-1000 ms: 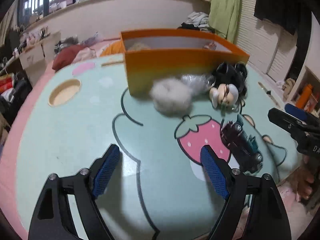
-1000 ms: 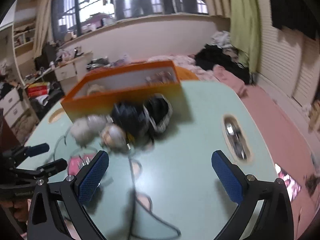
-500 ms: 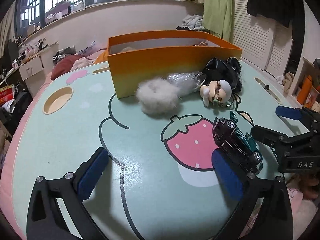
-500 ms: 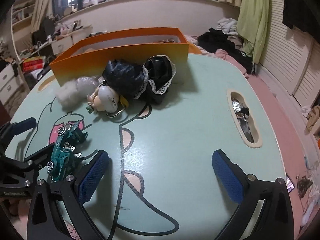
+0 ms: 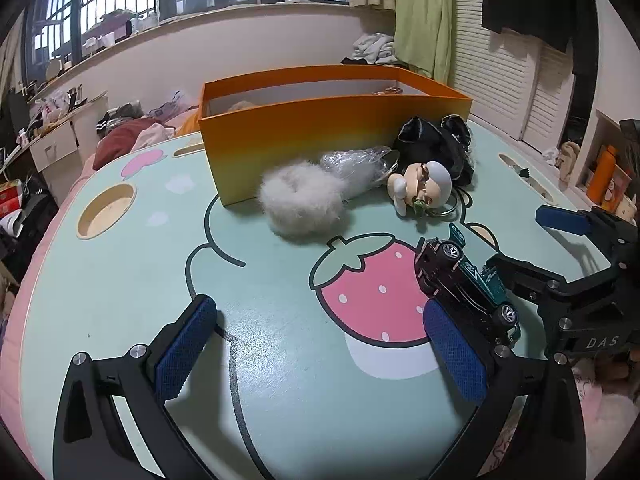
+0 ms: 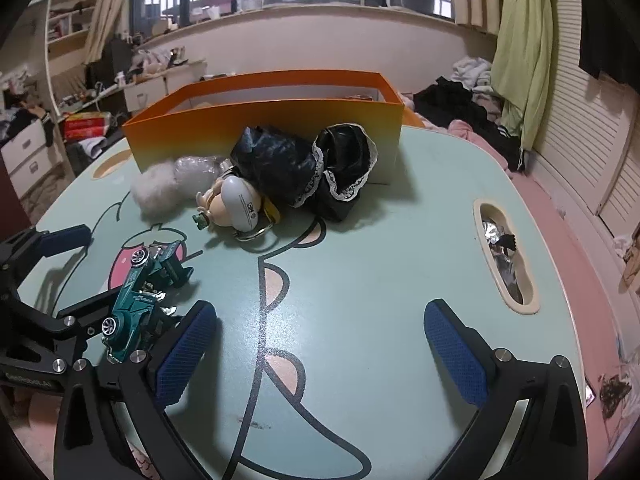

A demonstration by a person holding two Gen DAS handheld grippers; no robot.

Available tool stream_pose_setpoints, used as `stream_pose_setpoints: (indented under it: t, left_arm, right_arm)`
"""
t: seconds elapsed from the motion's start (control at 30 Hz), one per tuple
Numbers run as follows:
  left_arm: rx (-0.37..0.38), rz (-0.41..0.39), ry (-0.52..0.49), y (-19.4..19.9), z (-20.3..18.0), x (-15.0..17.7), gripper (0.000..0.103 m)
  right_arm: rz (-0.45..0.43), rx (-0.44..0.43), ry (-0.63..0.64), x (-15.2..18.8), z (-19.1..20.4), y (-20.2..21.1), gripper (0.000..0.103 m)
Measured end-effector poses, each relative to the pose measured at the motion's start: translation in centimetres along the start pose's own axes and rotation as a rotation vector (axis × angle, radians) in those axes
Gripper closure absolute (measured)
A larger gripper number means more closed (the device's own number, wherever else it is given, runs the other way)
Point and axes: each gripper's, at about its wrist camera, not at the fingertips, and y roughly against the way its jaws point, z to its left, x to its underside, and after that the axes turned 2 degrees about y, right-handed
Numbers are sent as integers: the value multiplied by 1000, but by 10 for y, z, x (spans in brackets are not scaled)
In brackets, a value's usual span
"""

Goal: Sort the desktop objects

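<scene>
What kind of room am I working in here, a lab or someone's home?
Most likely a lived-in bedroom at home: clothes heaped along the wall, a green garment hung by the window, white drawers, and a child's cartoon-printed table.

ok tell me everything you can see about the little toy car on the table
The toy car is a small model racer, glossy like painted die-cast metal, dark on one flank and teal on the other, with silver spoked wheels, black tyres and a teal rear wing bearing white lettering. It stands upright on its wheels on the mint table, at the edge of the printed strawberry, wing toward the orange box. It sits between the two open grippers; whether either finger touches it I cannot tell.
</scene>
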Motion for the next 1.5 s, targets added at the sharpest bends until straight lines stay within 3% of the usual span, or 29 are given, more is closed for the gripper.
stream_pose_setpoints:
  t: [1.5]
  left_arm:
    - [-19, -8, 13, 0, -2, 0, 0]
  right_arm:
    - [-8, 0, -1, 1, 1, 0, 0]
